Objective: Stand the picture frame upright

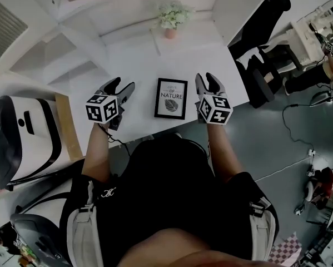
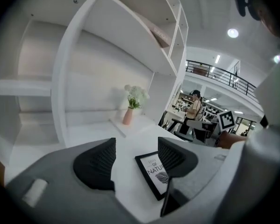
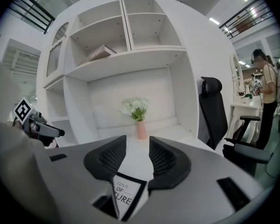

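"OF NATURE" on picture frame (image 1: 170, 98)

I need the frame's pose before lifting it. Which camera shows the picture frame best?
The head view: the whole picture frame lies flat on the white table, all four edges visible. The left gripper view has one jaw covering part of it; the right gripper view shows only a piece low between its jaws.
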Demonstrator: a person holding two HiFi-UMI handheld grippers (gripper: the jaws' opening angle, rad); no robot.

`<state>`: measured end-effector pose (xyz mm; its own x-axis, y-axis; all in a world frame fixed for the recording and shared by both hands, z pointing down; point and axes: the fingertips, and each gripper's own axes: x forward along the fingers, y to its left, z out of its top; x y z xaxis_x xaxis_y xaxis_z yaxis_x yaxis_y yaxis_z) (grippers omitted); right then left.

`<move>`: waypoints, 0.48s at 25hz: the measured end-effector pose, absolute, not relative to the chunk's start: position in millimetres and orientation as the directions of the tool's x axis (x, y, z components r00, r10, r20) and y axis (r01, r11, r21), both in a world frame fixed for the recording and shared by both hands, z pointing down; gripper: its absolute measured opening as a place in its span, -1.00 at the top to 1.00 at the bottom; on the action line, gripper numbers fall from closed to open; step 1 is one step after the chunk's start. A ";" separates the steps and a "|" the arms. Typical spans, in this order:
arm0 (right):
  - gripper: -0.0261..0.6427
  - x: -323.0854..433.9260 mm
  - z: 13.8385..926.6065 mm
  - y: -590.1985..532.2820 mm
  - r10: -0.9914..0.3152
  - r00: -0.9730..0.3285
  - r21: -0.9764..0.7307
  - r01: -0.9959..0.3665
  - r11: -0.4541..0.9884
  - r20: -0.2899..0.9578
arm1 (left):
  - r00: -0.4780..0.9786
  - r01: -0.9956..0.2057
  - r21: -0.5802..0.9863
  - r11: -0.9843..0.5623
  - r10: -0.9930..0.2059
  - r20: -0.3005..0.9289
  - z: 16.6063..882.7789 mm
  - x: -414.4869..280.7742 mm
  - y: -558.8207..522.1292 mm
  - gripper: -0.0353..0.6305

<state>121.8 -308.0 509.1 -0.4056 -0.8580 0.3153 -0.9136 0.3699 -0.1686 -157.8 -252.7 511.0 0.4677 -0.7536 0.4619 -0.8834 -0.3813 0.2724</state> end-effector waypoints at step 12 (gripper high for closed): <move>0.48 104.8 629.2 -273.9 -0.747 -0.360 -0.167 -0.931 0.323 0.559 | 0.593 -0.803 0.462 -0.376 -0.570 0.569 607.2 -161.2 -222.0 0.03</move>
<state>104.8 -273.9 629.2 -0.3595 -0.7473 0.5588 -0.9315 0.3229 -0.1675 -161.2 -222.0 607.2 0.5932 -0.5698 0.5687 -0.8035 -0.3755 0.4619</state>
